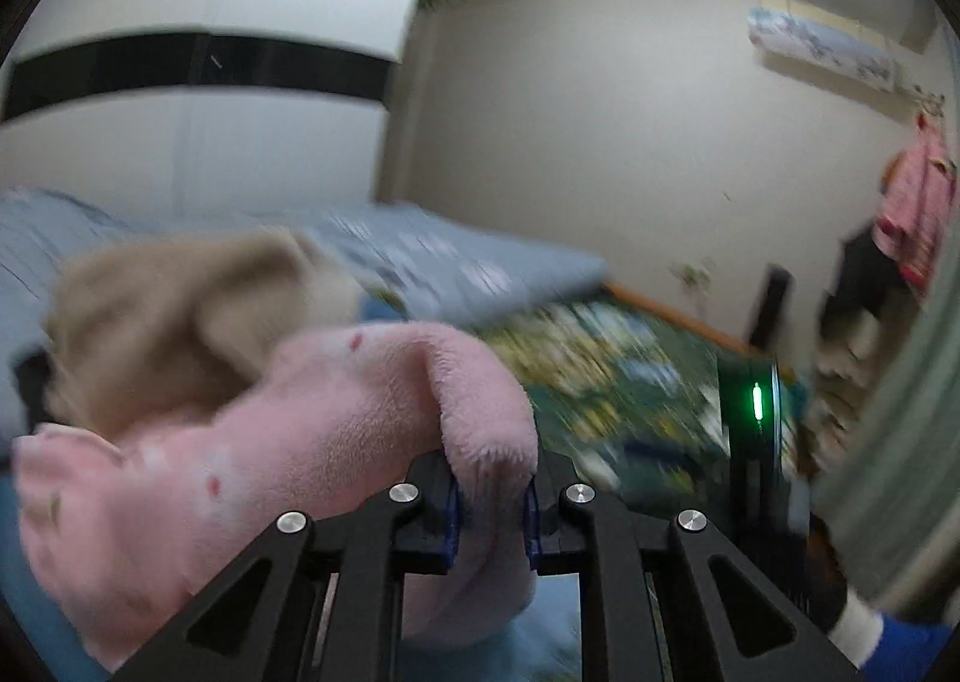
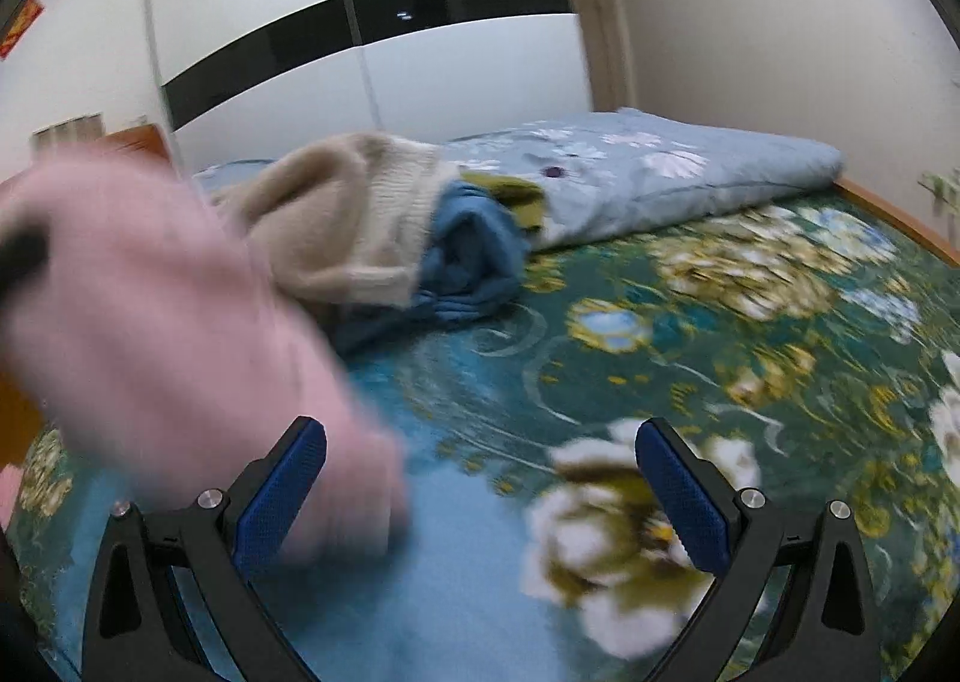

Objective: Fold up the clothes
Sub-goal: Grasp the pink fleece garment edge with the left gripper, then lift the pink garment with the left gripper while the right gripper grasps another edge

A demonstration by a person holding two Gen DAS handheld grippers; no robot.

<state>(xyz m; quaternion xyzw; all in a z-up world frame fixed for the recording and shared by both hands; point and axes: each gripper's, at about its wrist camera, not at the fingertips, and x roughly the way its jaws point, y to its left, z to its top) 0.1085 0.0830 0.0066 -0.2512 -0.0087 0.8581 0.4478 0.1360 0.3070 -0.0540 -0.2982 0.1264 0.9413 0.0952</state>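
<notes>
Ahead of me stands a white wardrobe (image 2: pixel 372 51) with a black band. A folded blue quilt (image 2: pixel 690 165) lies on the flowered bed (image 2: pixel 750 334).

left gripper (image 1: pixel 491 502): black angular linkage arms, round silver screws at the joints, blue pads. right gripper (image 2: pixel 480 490): same black frame, silver screws, blue pads (image 2: pixel 684 502) textured with fine dimples, triangular cutouts in arms.

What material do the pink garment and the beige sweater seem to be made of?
Pink garment: probably plush fleece, matte; its surface is fuzzy, with short fibres standing along the folded edge. Beige sweater: apparently knitted wool or acrylic yarn, matte; ribbed stitches show along its hem.
</notes>
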